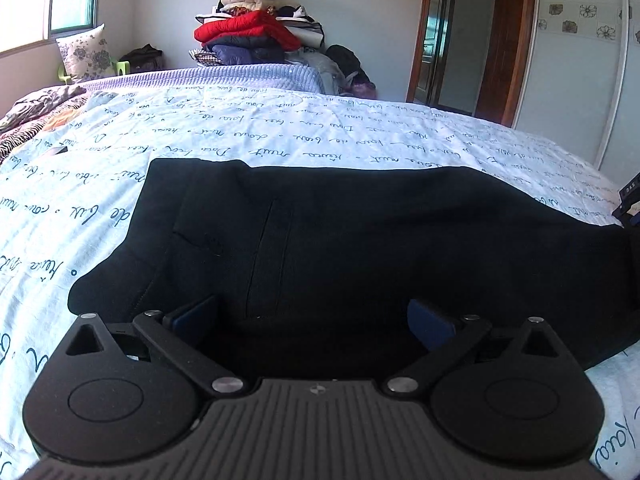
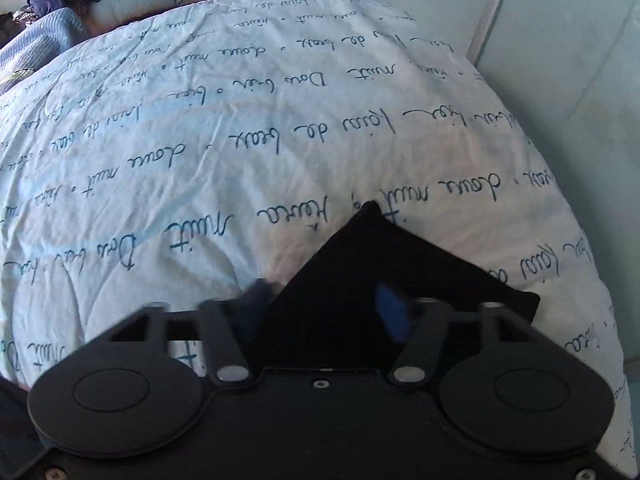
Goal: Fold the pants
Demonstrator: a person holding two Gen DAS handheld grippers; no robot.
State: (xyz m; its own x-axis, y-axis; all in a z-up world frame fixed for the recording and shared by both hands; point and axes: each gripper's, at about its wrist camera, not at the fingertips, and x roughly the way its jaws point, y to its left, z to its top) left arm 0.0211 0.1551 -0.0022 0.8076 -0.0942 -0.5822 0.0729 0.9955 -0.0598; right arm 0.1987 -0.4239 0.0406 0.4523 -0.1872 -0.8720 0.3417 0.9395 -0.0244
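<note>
Black pants lie spread flat across a pale blue quilt printed with dark script. My left gripper hovers over their near edge. It is open wide, its blue pads far apart, with only flat cloth below them. In the right wrist view a pointed corner of the pants lies on the quilt. My right gripper points down at that corner. Its blurred blue fingers stand apart, one over the cloth and one beside its edge, and neither pinches it.
A pile of folded clothes with a red jacket stands beyond the bed's far side, and a floral pillow leans under the window. The wardrobe doors run close along the bed's right edge. A doorway lies behind.
</note>
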